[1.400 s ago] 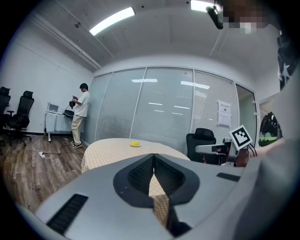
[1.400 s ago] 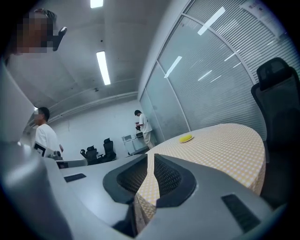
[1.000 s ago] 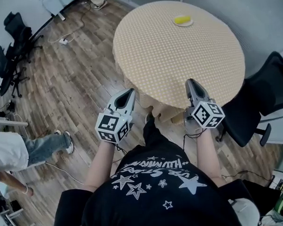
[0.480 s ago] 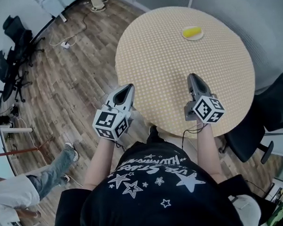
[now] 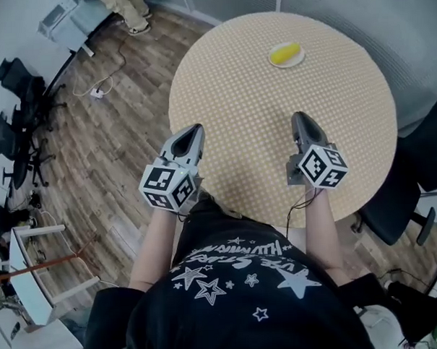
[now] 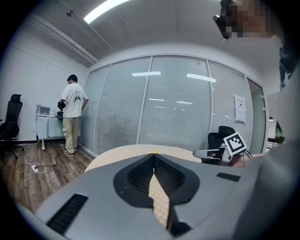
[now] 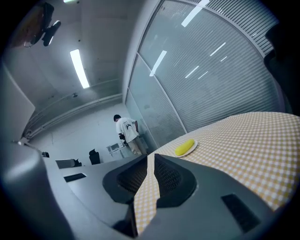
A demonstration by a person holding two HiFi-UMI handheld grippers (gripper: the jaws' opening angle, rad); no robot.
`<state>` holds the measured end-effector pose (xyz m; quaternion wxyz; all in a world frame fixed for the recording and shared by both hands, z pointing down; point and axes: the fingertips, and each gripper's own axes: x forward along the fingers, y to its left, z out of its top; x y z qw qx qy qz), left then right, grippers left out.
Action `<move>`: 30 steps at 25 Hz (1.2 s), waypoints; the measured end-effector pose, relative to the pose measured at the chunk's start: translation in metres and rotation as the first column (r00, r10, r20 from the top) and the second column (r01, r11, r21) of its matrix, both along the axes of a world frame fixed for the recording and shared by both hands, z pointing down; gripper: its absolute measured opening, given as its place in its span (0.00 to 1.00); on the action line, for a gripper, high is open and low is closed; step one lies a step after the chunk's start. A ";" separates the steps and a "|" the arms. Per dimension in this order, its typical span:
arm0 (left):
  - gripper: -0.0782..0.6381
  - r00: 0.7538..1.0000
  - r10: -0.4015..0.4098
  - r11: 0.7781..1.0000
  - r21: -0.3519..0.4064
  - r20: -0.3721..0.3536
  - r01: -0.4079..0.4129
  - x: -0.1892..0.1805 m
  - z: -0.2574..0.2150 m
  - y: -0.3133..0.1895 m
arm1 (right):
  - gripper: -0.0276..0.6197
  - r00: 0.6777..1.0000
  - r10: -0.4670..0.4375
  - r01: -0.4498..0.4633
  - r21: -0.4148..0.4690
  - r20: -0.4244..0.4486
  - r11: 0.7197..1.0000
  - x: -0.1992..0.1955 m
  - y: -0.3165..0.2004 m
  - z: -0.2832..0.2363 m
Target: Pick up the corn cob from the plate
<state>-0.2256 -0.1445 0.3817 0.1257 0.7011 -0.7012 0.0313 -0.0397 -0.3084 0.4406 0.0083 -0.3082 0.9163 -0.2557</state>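
One corn cob (image 5: 285, 54) lay on one plate (image 5: 301, 59) on one table (image 5: 252, 111); two grippers, left gripper (image 5: 195, 128) and right gripper (image 5: 300, 117), hung at its near edge, jaws pressed together, empty

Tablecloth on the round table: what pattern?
A fine pale yellow-and-white check covers the tablecloth; it shows best in the right gripper view.

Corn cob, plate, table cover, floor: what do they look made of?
Corn cob: smooth, even yellow, slight sheen, no kernels made out; possibly a plastic replica, unconfirmed.
Plate: plain white; ceramic or plastic, can't tell.
Table cover: fine yellow-and-white check, matte; likely cloth or vinyl.
Floor: plank pattern with wood grain; wood or laminate.
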 end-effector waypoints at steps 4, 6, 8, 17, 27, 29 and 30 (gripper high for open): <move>0.12 0.998 0.067 0.998 0.002 -0.004 -0.067 -0.008 0.002 -0.032 | 0.13 0.999 0.037 -0.037 -0.032 -0.009 0.999 0.000 -0.007 0.005; 0.12 0.995 0.101 0.995 0.006 -0.008 -0.101 -0.015 0.004 -0.048 | 0.13 0.998 0.052 -0.054 -0.052 -0.034 0.997 -0.003 -0.013 0.010; 0.12 0.990 0.141 0.990 0.016 -0.009 -0.141 -0.022 0.004 -0.065 | 0.13 0.996 0.077 -0.081 -0.073 -0.050 0.994 -0.006 -0.019 0.013; 0.12 0.940 0.334 0.942 -0.010 -0.064 -0.335 -0.085 0.024 -0.154 | 0.13 0.961 0.253 -0.266 -0.110 -0.115 0.958 -0.049 -0.058 0.012; 0.12 0.854 0.512 0.857 -0.010 -0.092 -0.515 -0.127 0.035 -0.257 | 0.13 0.921 0.337 -0.369 -0.158 -0.197 0.916 -0.115 -0.120 0.019; 0.12 0.844 0.528 0.847 -0.012 -0.096 -0.531 -0.133 0.038 -0.273 | 0.13 0.908 0.361 -0.399 -0.180 -0.212 0.899 -0.121 -0.133 0.024; 0.12 0.839 0.535 0.842 -0.015 -0.100 -0.539 -0.135 0.041 -0.280 | 0.13 0.903 0.371 -0.411 -0.187 -0.217 0.892 -0.124 -0.138 0.025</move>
